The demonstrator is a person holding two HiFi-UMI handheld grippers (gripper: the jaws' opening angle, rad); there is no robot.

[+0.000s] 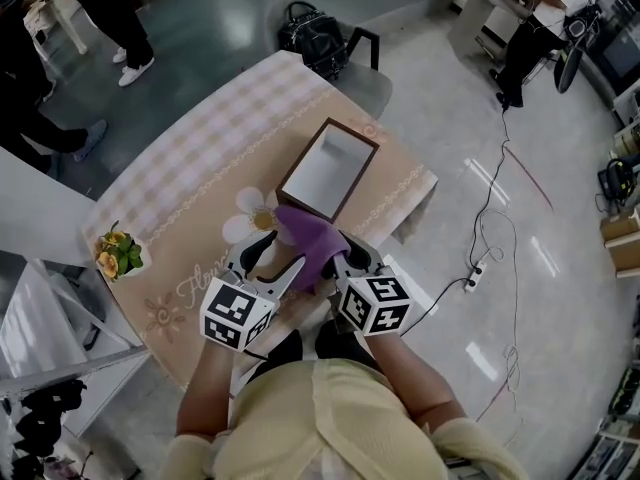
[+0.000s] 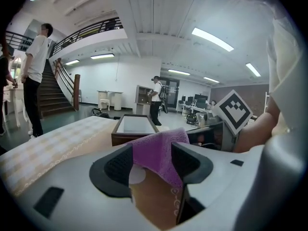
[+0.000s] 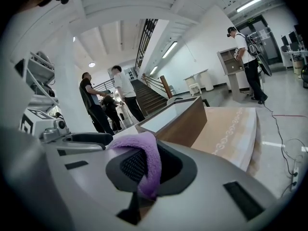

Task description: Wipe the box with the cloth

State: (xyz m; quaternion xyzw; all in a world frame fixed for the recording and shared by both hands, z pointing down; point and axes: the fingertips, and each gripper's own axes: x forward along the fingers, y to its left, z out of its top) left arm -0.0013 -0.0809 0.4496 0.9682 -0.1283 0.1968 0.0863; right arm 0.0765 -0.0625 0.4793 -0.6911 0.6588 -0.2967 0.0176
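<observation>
- Purple cloth [image 1: 312, 240] noted bunched at the near corner of the box [image 1: 328, 168]; actual contact with the rim not confirmable from the head view.
- Box recorded as brown outside, white inside, open-topped and empty, standing on the checked tabletop [image 1: 190, 163].
- Right tool [image 3: 144, 170] seen pressed nearly together, pinching a fold of the cloth between its pads.
- Left tool [image 2: 153, 163] seen spread, with the cloth draped across the gap and the tabletop visible beneath; no firm pinch evident.
- Step in hand judged as the approach: cloth presented at the box, wiping stroke not yet begun.
- Next move judged to call for laying the cloth flat against a wall or the rim and drawing it along under light pressure.
- Recommended: free the left tool from the cloth and brace the box, as a light, empty box would likely slide.
</observation>
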